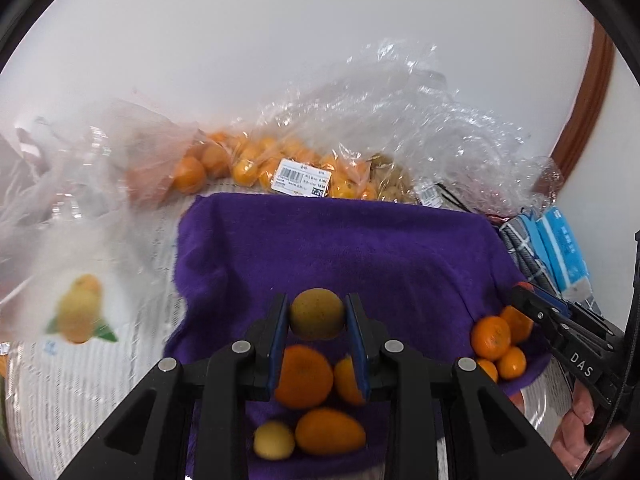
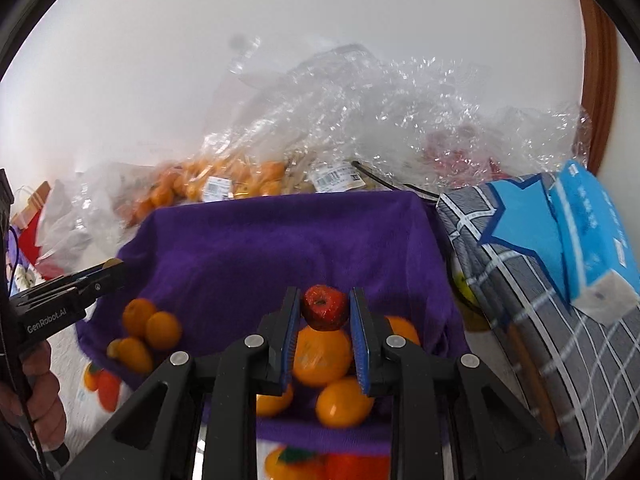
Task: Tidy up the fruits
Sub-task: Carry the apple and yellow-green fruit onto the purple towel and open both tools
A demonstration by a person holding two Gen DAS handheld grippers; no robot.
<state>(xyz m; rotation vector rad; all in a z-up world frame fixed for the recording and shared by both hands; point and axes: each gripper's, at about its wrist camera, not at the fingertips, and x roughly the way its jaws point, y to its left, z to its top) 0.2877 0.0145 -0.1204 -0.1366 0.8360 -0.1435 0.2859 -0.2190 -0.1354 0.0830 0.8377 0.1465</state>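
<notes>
My left gripper (image 1: pixel 317 314) is shut on a yellow-green round fruit (image 1: pixel 317 313) and holds it above the purple cloth (image 1: pixel 340 248). Below it lie an orange (image 1: pixel 305 376), an orange mango-shaped fruit (image 1: pixel 330 431) and a small yellow fruit (image 1: pixel 274 440). My right gripper (image 2: pixel 324 308) is shut on a small red apple (image 2: pixel 324 307) above several oranges (image 2: pixel 322 354) on the same purple cloth (image 2: pixel 280 240). A second group of oranges (image 2: pixel 146 332) lies to the left, near the left gripper (image 2: pixel 80 280). The right gripper also shows in the left wrist view (image 1: pixel 560 316), beside small oranges (image 1: pixel 496 340).
Clear plastic bags of small oranges (image 1: pixel 256 164) and other produce (image 2: pixel 360 120) are piled behind the cloth against a white wall. A grey checked cushion (image 2: pixel 540 280) with a blue tissue pack (image 2: pixel 592 232) lies on the right. A printed table cover (image 1: pixel 80 320) lies on the left.
</notes>
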